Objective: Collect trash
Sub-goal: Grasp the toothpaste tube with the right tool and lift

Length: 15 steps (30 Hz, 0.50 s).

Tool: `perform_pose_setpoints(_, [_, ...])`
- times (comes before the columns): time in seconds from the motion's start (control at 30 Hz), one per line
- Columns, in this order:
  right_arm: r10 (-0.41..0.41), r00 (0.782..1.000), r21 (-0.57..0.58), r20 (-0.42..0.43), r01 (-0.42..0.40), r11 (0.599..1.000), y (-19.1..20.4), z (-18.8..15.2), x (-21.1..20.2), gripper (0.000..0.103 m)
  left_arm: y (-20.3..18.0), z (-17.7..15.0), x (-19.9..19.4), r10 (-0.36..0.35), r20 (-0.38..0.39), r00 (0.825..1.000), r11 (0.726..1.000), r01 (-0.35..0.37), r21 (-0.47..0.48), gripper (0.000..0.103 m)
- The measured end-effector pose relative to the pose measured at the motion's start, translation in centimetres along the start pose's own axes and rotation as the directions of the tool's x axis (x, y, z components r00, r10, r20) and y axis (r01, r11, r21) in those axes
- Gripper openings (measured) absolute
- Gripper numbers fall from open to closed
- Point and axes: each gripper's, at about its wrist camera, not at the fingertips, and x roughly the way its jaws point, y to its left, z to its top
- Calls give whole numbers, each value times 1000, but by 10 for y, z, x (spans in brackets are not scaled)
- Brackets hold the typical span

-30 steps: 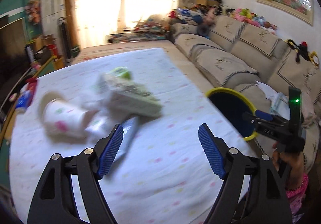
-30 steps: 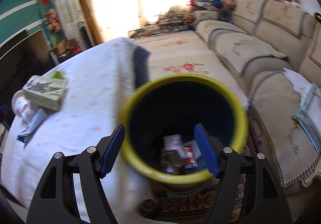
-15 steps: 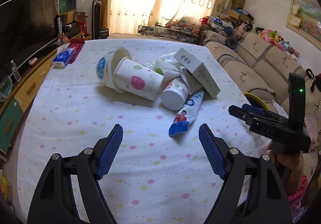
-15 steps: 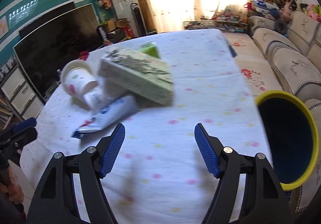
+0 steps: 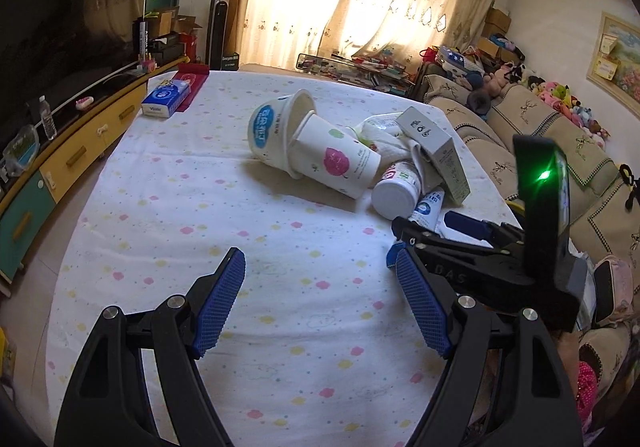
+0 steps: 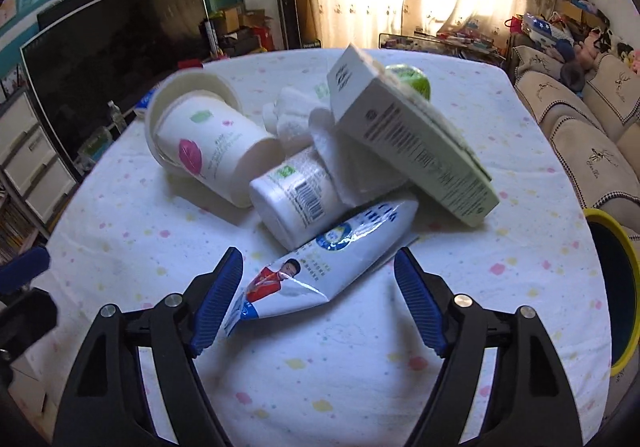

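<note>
Trash lies heaped on the spotted tablecloth (image 5: 168, 207): a paper cup (image 5: 334, 163) nested in a blue-labelled tub (image 5: 266, 131), a white bottle (image 5: 396, 193), crumpled tissue (image 6: 320, 127), a pale green box (image 6: 408, 135) and a blue-and-white tube (image 6: 320, 267). My right gripper (image 6: 318, 299) hovers low over the tube with its jaws opening; the tube lies between them, its crimped end beside the left pad, not pinched. My left gripper (image 5: 320, 303) stands open over bare cloth, short of the pile. In the left wrist view my right gripper (image 5: 430, 225) reaches in from the right.
A yellow-rimmed dark bin (image 6: 616, 287) stands off the table's right edge, beside the sofa (image 5: 560, 135). A blue tissue pack (image 5: 166, 99) and a red item (image 5: 192, 77) lie at the far left corner. A TV (image 5: 60, 27) and low cabinet (image 5: 80, 151) line the left wall.
The right wrist view has swung from above the bin, leftward across the table, down onto the trash pile. The left gripper has rolled and shifted; the right gripper now reaches further in.
</note>
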Motion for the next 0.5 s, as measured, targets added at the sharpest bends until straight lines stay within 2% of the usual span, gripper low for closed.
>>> perform_pose_setpoints(0.13, [-39,999,0,-3,39,999,-5,2,4,74,6,-1,2,-5,-3,1000,1000,4,-15,77])
perform_pose_setpoints(0.27, [1,999,39,-36,0,999,-12,5,8,74,8,-4,9,-9,-15,1000,1000,8,-26,77])
perform_pose_setpoints(0.43, [-18,998,3,-60,18,1000,-8,4,15,73,6,-4,14,-21,-26,999,1000,20,-24,77])
perform_pose_setpoints(0.47, [-15,998,0,-60,16,1000,-9,3,15,71,6,-4,13,-19,-24,1000,1000,19,-21,77])
perform_pose_setpoints(0.5, [-15,998,-3,-60,15,1000,-10,2,13,62,5,-3,13,-18,-22,1000,1000,17,-20,77])
